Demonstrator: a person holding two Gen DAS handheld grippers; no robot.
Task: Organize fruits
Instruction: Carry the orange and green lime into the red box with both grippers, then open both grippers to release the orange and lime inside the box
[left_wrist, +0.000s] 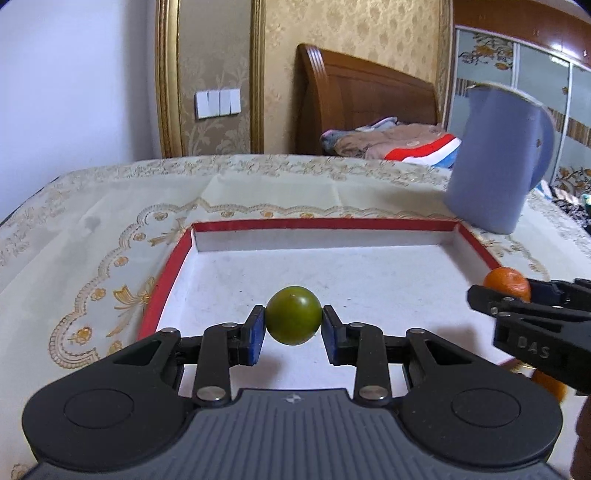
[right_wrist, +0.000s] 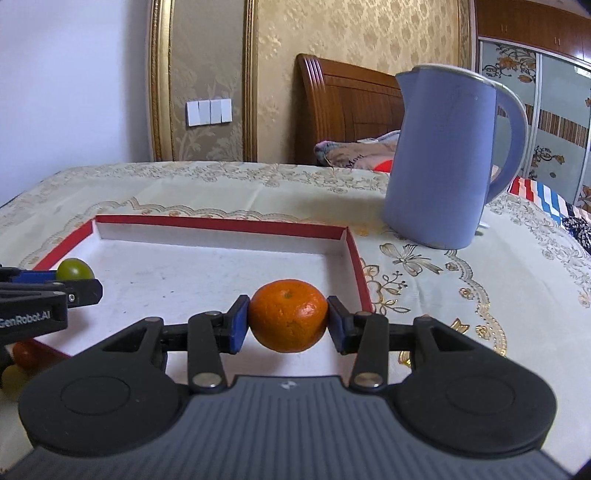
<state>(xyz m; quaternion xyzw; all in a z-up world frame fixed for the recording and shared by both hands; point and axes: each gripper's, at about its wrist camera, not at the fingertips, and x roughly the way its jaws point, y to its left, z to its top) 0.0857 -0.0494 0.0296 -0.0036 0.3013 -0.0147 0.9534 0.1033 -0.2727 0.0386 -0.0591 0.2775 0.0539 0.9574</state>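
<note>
Left gripper (left_wrist: 293, 320) has its blue pads pressed against a green fruit (left_wrist: 293, 314), held above the white floor of a red-edged box (left_wrist: 325, 223). Right gripper (right_wrist: 288, 320) is clamped the same way on an orange (right_wrist: 289, 315), near the box's right wall and also over its floor. Nothing rests on the box floor ahead of either gripper. Beyond the box, ahead and to the right of both grippers, a blue kettle (right_wrist: 439, 155) stands upright on the patterned tabletop (right_wrist: 480, 280). From the left wrist view, the right gripper enters from the right edge with the orange just visible at its tip, and another bit of orange fruit (left_wrist: 550, 384) peeks out beneath it. From the right wrist view, the left gripper comes in from the left with the green fruit, and below it a reddish fruit (right_wrist: 26, 352) and a pale one (right_wrist: 13, 378) lie outside the box's near corner.
</note>
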